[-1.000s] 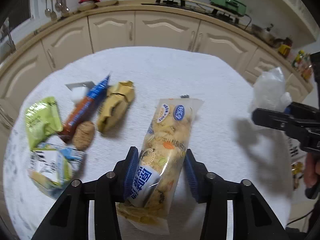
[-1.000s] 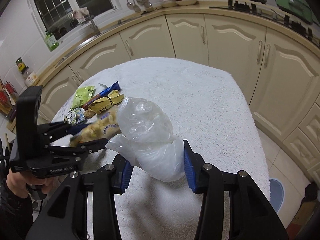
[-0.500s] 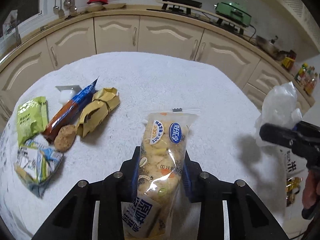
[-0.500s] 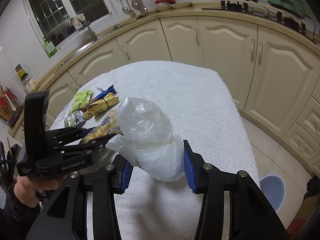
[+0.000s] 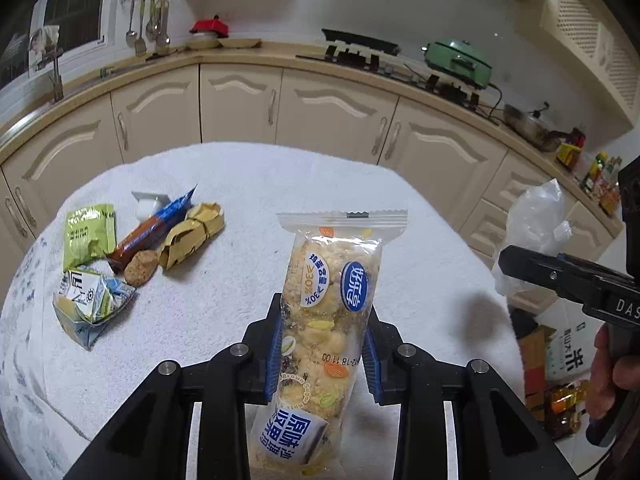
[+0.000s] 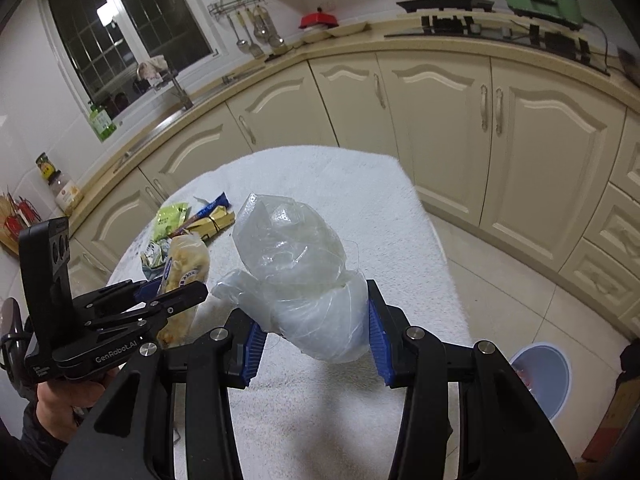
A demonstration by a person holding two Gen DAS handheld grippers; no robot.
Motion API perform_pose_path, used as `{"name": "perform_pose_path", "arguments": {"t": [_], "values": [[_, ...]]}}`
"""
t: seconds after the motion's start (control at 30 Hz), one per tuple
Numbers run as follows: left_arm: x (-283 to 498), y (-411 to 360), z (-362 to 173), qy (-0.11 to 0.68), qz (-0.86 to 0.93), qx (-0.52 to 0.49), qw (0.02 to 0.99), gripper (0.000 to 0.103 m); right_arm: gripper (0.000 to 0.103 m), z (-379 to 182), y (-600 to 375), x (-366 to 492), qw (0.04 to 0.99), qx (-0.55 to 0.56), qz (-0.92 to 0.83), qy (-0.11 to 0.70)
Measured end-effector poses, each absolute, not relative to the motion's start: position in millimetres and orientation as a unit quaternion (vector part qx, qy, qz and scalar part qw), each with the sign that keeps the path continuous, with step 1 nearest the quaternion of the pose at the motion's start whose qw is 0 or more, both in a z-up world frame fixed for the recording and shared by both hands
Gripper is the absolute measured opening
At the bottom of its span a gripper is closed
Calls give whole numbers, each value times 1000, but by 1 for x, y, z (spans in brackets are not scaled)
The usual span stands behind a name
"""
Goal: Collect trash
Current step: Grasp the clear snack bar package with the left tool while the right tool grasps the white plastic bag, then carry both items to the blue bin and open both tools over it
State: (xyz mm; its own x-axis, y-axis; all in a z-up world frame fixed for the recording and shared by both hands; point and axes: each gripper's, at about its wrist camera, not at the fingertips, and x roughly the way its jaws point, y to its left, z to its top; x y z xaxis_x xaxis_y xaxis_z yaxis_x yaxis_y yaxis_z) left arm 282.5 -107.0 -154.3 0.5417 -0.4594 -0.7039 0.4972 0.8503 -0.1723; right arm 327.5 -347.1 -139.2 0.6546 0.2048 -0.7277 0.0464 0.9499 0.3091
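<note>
My left gripper (image 5: pixel 322 344) is shut on a clear snack packet (image 5: pixel 326 320) with a blue label and holds it upright above the white-clothed table (image 5: pixel 248 184). The packet also shows in the right wrist view (image 6: pixel 182 272). My right gripper (image 6: pixel 314 334) is shut on a crumpled clear plastic bag (image 6: pixel 300 272) and holds it above the table's right side. That bag shows at the right of the left wrist view (image 5: pixel 534 232). More trash lies at the table's left: a green packet (image 5: pixel 90 236), a blue-brown wrapper (image 5: pixel 156 228), a gold wrapper (image 5: pixel 192 234), a crushed carton (image 5: pixel 90 304).
A round biscuit (image 5: pixel 140 272) and a small white piece (image 5: pixel 146 204) lie among the trash. A white bin (image 6: pixel 542 376) stands on the floor right of the table. Cream kitchen cabinets (image 5: pixel 240 100) curve behind the table.
My left gripper has lifted the snack packet off the table and tilted it upright. My right gripper has risen a little with the plastic bag still in it.
</note>
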Motion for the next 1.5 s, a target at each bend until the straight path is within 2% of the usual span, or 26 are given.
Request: {"name": "perform_pose_path", "arguments": {"t": [0.47,0.97,1.2,1.5], "values": [[236,-131,-122,347,-303,29,887,29,45,-118,-396,284,907,173,12,383],[199,-229,-89,308,-403,48,860,29,45,-98,-510,202,910,215,-104,339],[215,-283,-93,317,-451,49,833,29,45,-108,-572,163,896,242,-166,334],[249,-387,-125,373,-494,66,783,29,45,-148,-634,138,866,276,-220,354]]}}
